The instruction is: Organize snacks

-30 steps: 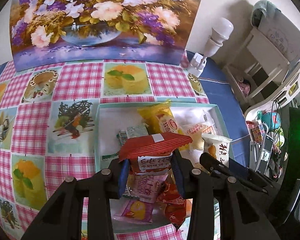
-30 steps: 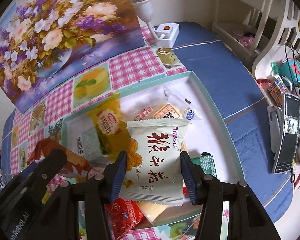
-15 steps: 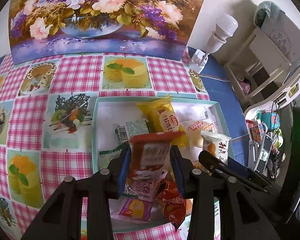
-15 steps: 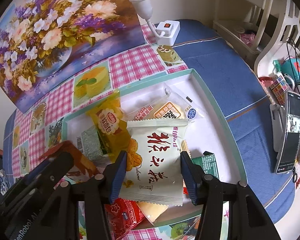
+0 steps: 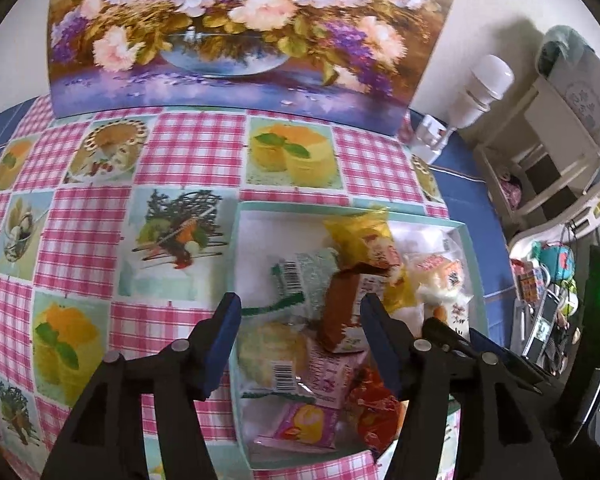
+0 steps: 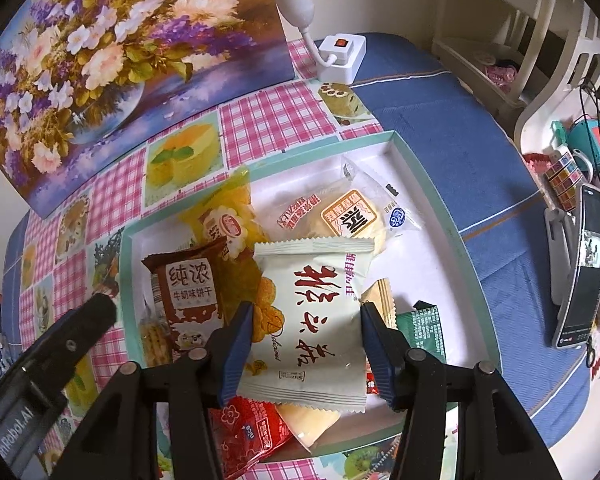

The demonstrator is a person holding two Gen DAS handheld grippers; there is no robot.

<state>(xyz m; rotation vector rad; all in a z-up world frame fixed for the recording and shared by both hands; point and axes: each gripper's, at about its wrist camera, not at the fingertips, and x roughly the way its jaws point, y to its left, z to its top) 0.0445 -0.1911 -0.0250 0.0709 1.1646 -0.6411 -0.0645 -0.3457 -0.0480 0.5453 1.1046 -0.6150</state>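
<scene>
A shallow teal-rimmed white tray holds several snack packets. My left gripper is open and empty above the tray's near left part. A brown biscuit packet lies on the pile in the tray, just inside my right finger. My right gripper is shut on a white packet with red characters and holds it over the tray. A yellow packet, a green-and-white packet and red packets lie in the tray.
A flower painting stands at the back of the pink checked tablecloth. A white socket with a lamp bulb sits behind the tray. A phone on a stand and small toys stand at the right. A white chair is beyond.
My left gripper has opened and let go of the brown biscuit packet, which now lies in the tray. My right gripper still holds the white packet.
</scene>
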